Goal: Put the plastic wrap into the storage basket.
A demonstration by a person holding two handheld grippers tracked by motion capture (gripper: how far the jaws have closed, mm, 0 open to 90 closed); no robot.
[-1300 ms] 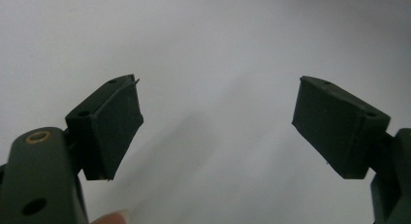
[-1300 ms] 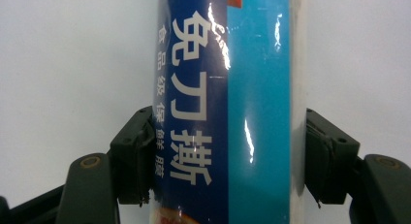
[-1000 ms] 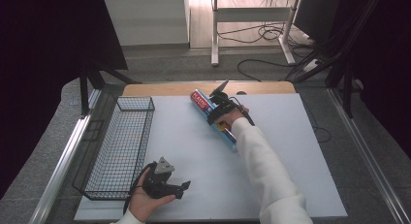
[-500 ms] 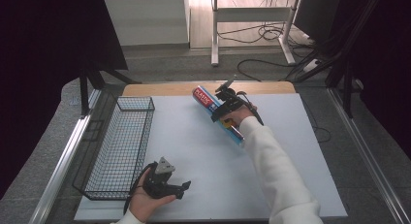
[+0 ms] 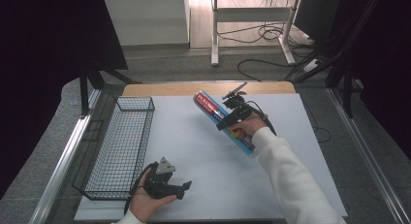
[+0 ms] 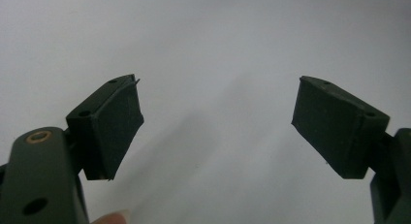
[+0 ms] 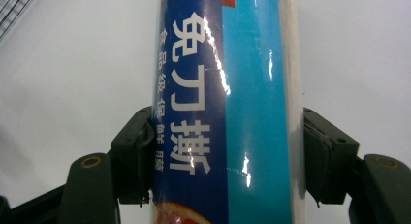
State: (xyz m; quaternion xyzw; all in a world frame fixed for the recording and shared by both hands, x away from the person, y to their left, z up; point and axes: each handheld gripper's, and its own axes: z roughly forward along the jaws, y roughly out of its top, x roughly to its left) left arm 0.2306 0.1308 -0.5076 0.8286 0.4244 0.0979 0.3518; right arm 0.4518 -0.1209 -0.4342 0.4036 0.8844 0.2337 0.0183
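A long blue roll of cling film [image 5: 219,118] with white lettering and a red label end is lifted off the white table. My right gripper [image 5: 231,118] is shut on its middle. In the right gripper view both pads press the roll [image 7: 228,112] from either side, at the gripper's tip [image 7: 225,153]. My left gripper [image 5: 180,189] rests near the front left of the table, jaws open and pointing right. In the left gripper view its jaws stand wide apart [image 6: 218,122] over bare white table surface with nothing between them.
A black wire basket [image 5: 121,146] stands along the table's left side. A wooden strip [image 5: 160,89] edges the far side of the white table [image 5: 194,146]. Beyond it on the floor are cables and a metal stand [image 5: 252,20].
My right hand has lifted the roll and carried it a little to the right and toward me. The left gripper has stayed put.
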